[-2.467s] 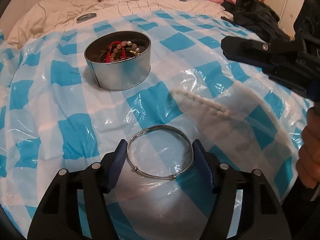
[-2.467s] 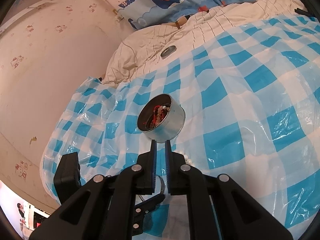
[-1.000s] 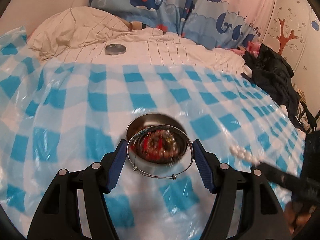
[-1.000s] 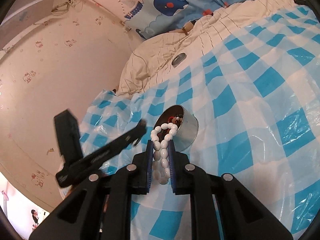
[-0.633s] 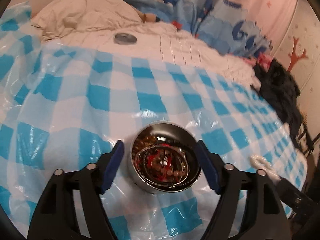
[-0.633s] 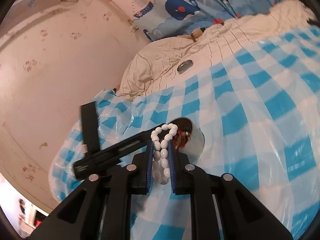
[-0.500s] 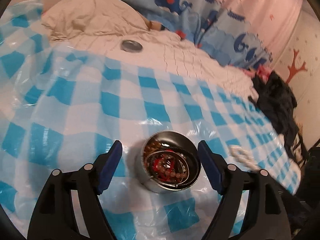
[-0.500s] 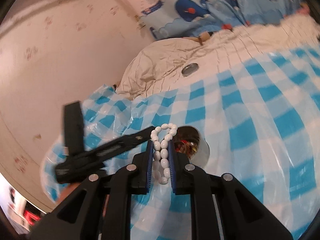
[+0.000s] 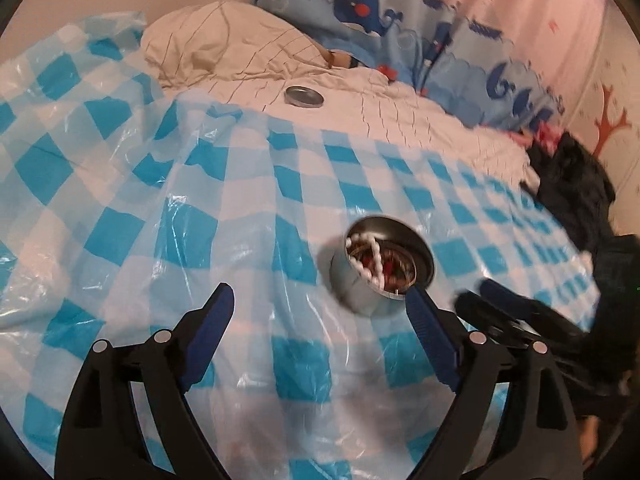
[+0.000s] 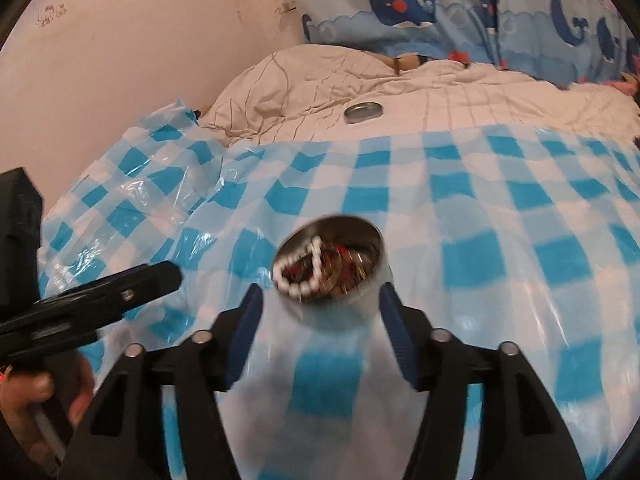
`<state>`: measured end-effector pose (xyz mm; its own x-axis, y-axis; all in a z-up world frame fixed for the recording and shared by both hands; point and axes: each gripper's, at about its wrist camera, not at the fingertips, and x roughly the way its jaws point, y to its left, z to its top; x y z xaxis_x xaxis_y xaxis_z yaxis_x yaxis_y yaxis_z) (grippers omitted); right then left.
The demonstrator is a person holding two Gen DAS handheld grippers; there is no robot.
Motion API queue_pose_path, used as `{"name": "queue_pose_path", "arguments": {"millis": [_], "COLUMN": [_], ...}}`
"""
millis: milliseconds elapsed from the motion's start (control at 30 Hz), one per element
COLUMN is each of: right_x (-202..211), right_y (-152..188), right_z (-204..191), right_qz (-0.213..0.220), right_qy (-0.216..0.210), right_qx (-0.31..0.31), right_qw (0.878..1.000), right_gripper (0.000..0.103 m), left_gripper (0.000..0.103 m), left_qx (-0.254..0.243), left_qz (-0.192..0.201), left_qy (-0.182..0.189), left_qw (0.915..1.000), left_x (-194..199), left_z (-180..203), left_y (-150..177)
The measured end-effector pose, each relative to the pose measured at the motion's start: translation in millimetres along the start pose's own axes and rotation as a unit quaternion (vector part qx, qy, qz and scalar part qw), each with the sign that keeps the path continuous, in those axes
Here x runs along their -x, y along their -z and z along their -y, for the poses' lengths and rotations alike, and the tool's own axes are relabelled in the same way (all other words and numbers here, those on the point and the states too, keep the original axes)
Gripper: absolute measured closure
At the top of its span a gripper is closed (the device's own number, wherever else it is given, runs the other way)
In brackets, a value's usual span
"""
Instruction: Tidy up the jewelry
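Two grippers are over a bed that is covered with a blue and white checked plastic sheet (image 9: 256,208). The left gripper (image 9: 320,312) has its fingers spread wide and holds nothing; the sheet shows between them. The right gripper (image 10: 320,312) is also wide open and empty, and its fingers stand on both sides of a round metal tin (image 10: 332,272), without touching it as far as the right wrist view shows.

The tin (image 9: 384,268) stands upright on the sheet. Inside it lies a string of white beads (image 10: 304,276), curved across other jewelry with red and gold parts. In the left wrist view the white beads (image 9: 368,260) cross the tin near its left edge.

Farther back, a round metal lid (image 9: 304,97) lies on the cream quilt (image 10: 320,76), well apart from the tin. Behind the quilt is bedding with blue whales (image 10: 404,4). Dark clothes (image 9: 576,184) lie at the right edge of the bed.
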<state>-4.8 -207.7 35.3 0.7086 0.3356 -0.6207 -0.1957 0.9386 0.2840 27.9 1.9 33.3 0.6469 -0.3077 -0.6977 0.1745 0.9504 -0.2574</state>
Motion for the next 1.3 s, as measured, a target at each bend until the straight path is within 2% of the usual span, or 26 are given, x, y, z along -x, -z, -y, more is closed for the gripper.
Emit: {"name": "queue_pose_path", "arguments": {"millis": [33, 67, 200, 300, 400, 467, 567, 800, 1200, 1300], "right_x": [10, 16, 33, 33, 39, 42, 44, 31, 28, 31], "right_y": [10, 17, 47, 47, 43, 42, 40, 43, 45, 45], "right_z": [4, 6, 19, 23, 24, 30, 47, 69, 84, 87], "right_qz": [-0.005, -0.007, -0.028, -0.033, -0.018, -0.012, -0.008, -0.033, -0.043, -0.037], "right_qy": [0.000, 0.003, 0.019, 0.030, 0.073, 0.096, 0.114, 0.146, 0.170, 0.153], "right_qx": [-0.010, -0.018, -0.065, -0.075, -0.057, -0.052, -0.068, -0.071, -0.077, -0.095], "right_qw": [1.000, 1.000, 0.997, 0.996, 0.996, 0.994, 0.991, 0.986, 0.982, 0.983], "right_gripper": [0.027, 0.025, 0.021, 0.020, 0.014, 0.013, 0.010, 0.010, 0.009, 0.009], "left_gripper": [0.017, 0.016, 0.013, 0.013, 0.012, 0.012, 0.012, 0.011, 0.010, 0.010], "left_qx": [-0.010, -0.023, -0.073, -0.098, -0.113, -0.122, -0.124, -0.124, -0.111, -0.086], "left_qz": [0.002, 0.004, 0.004, 0.000, -0.007, -0.009, -0.010, -0.015, -0.031, -0.042], "left_qy": [-0.007, -0.017, -0.047, -0.058, -0.067, -0.073, -0.078, -0.092, -0.102, -0.100], "left_qw": [0.9999, 0.9996, 0.9962, 0.9935, 0.9913, 0.9898, 0.9892, 0.9879, 0.9880, 0.9904], "left_x": [2, 5, 5, 2, -1, -2, -4, -10, -22, -27], "left_z": [3, 8, 25, 33, 35, 34, 30, 19, 5, -4], "left_y": [4, 11, 29, 37, 43, 44, 43, 38, 35, 32]}}
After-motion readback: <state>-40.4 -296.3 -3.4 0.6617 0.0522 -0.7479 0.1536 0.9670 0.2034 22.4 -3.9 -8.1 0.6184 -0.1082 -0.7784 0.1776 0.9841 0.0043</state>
